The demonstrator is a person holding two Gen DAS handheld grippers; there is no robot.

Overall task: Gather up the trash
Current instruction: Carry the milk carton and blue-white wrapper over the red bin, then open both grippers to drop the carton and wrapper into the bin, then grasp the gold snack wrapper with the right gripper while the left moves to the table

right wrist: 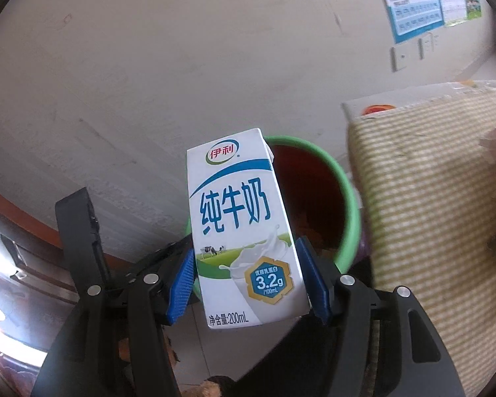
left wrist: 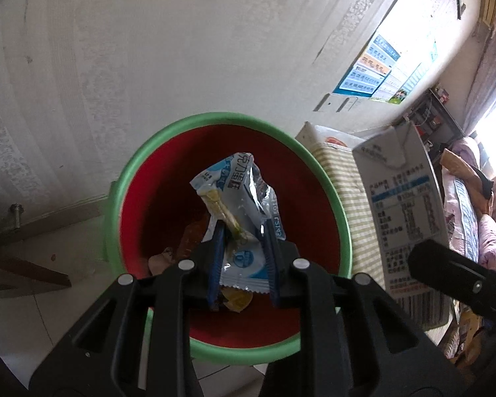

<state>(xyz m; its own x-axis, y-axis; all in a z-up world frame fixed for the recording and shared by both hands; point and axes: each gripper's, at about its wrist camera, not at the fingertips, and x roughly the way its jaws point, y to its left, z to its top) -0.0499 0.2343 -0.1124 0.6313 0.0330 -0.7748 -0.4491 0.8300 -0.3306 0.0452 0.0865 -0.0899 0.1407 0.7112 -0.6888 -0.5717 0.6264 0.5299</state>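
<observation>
My left gripper [left wrist: 243, 231] is shut on a crumpled white-and-blue snack wrapper [left wrist: 238, 198] and holds it right over the mouth of a red bin with a green rim [left wrist: 129, 172]. A few bits of trash lie at the bin's bottom. My right gripper [right wrist: 244, 254] is shut on an upright white-and-blue milk carton [right wrist: 238, 218], just left of the same bin [right wrist: 350, 198]. That carton also shows at the right of the left wrist view [left wrist: 403, 205].
A table with a yellow-striped cloth [right wrist: 430, 198] stands right of the bin. A white wall [left wrist: 148, 49] with posters [left wrist: 373, 66] is behind. The left gripper's body [right wrist: 79, 231] shows at the left of the right wrist view.
</observation>
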